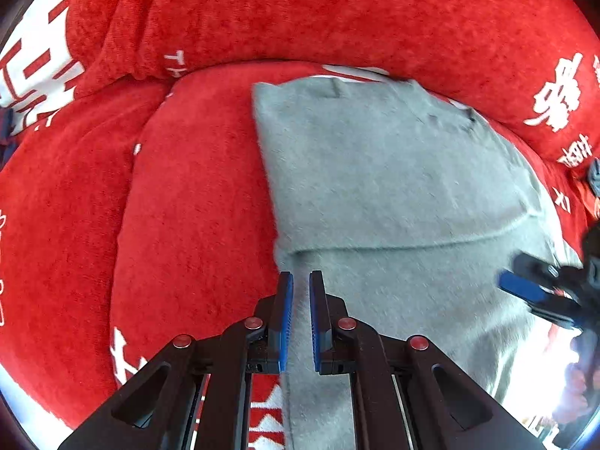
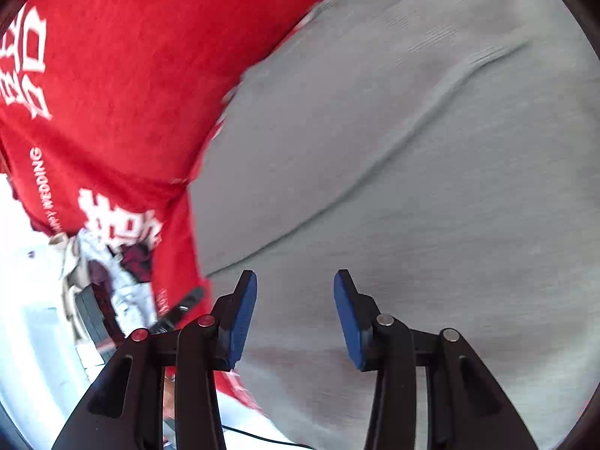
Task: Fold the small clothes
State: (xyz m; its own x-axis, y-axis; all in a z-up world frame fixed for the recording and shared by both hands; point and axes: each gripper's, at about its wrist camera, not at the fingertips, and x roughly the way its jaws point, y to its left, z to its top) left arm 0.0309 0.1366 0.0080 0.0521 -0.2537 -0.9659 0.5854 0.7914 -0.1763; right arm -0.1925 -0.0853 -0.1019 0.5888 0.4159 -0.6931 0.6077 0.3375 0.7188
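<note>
A grey garment (image 1: 390, 187) lies partly folded on a red sofa cover, with a fold edge running across it. It fills most of the right wrist view (image 2: 431, 187). My left gripper (image 1: 301, 281) hovers over the garment's near left edge, jaws a narrow gap apart, holding nothing. My right gripper (image 2: 295, 281) is open and empty just above the garment near its left edge. It also shows at the right rim of the left wrist view (image 1: 525, 288).
The red plush sofa cover (image 1: 187, 206) with white characters spreads under the garment, and its backrest (image 1: 337, 18) rises behind. A pile of other clothes (image 2: 112, 273) lies beyond the sofa's edge at the lower left of the right wrist view.
</note>
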